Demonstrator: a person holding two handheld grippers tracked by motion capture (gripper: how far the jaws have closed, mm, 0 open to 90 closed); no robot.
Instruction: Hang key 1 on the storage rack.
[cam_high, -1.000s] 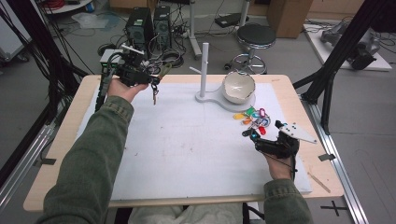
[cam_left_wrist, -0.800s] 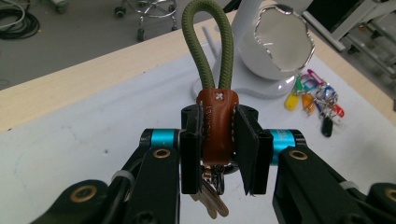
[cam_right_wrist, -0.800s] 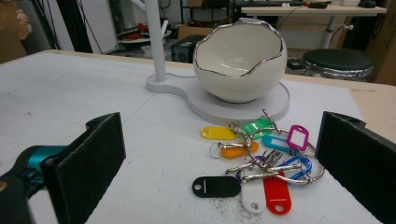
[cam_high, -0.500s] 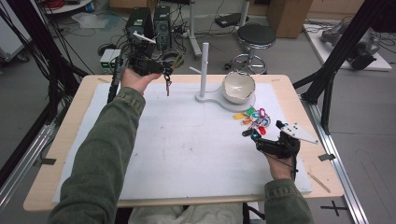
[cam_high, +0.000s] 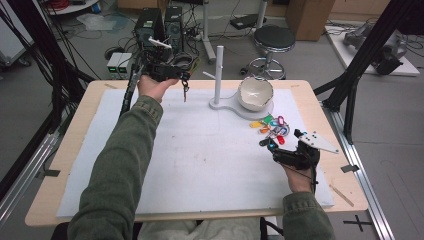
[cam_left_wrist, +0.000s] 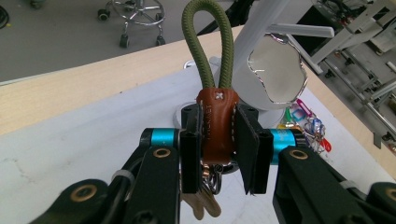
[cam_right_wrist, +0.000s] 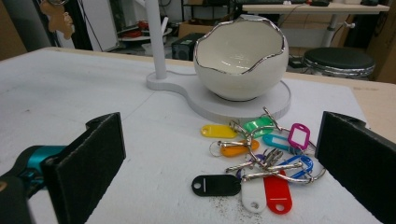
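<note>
White mat (cam_high: 200, 165) covers wooden table. Nearest us, right gripper (cam_high: 267, 145) jaws wide apart, nothing between, facing heap of coloured key tags (cam_right_wrist: 261, 158). Beyond, eggshell bowl (cam_right_wrist: 240, 58) on white stand (cam_high: 220, 70); we see nothing inside. Farthest, left gripper (cam_left_wrist: 219, 154) clamps brown keyring strap (cam_left_wrist: 217, 126); keys below partly hidden.

One high view above the table's near edge, two close tool-mounted views, all sharing the white bowl (cam_high: 255, 93) (cam_left_wrist: 275, 74) (cam_right_wrist: 240, 58).
</note>
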